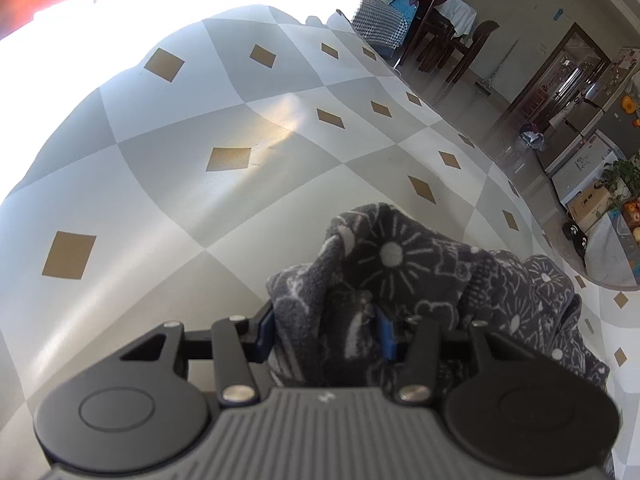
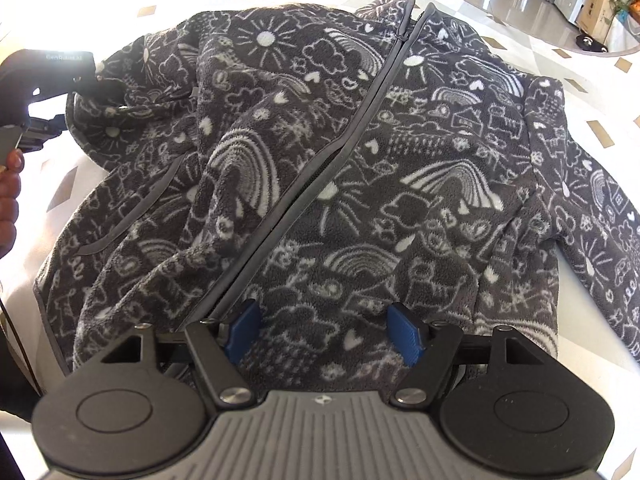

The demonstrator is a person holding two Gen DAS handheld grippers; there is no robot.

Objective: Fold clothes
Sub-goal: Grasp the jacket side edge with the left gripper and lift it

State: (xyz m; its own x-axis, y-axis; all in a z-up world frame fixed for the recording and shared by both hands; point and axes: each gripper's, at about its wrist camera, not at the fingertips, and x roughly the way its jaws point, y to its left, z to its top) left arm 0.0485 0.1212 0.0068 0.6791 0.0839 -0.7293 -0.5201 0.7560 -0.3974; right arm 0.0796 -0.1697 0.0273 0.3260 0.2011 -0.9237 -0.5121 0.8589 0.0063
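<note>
Dark grey fleece jacket (image 2: 400, 184), white doodle print of suns, rainbows, hearts and clouds. Lies front up, spread on the table (image 2: 592, 80), zipper closed and running diagonally up the middle. Left side rumpled, its sleeve bunched and folded in; right sleeve stretched out flat along the table.

We count one fleece jacket (image 2: 320, 168) on one checked tablecloth (image 1: 168, 184), two grippers, the left (image 1: 326, 334) and the right (image 2: 324, 332), one hand (image 2: 8, 196) at the left edge, and two chairs (image 1: 460, 36) far off.
</note>
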